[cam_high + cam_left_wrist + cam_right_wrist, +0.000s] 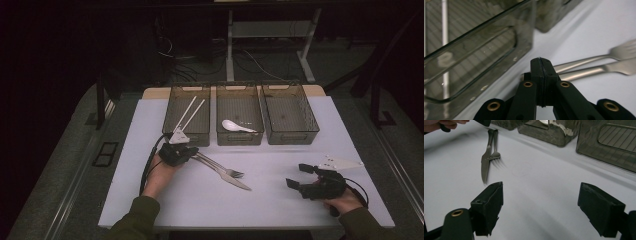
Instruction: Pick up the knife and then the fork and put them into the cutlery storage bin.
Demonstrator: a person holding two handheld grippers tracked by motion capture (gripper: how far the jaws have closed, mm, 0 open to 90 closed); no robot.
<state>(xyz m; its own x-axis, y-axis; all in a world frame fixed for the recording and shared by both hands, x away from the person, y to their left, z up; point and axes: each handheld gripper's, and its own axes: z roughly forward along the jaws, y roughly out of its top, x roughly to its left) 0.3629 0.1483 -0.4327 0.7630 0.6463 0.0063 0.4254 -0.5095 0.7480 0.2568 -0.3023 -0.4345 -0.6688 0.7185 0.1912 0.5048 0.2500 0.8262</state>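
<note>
Left tool [176, 152] pinched closed at the handle ends of fork [220, 167] and knife [231, 179], lying touching on the surface. Right tool [305, 181] gapes wide, well apart. Risk: grabbing both handles together.

Fork [599, 58] and knife [485, 162] brushed metal; bins [240, 120] glossy plastic

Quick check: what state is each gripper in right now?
Left gripper: shut, nothing between its jaws, at the handle ends of the fork and knife.
Right gripper: open, holding nothing.
</note>
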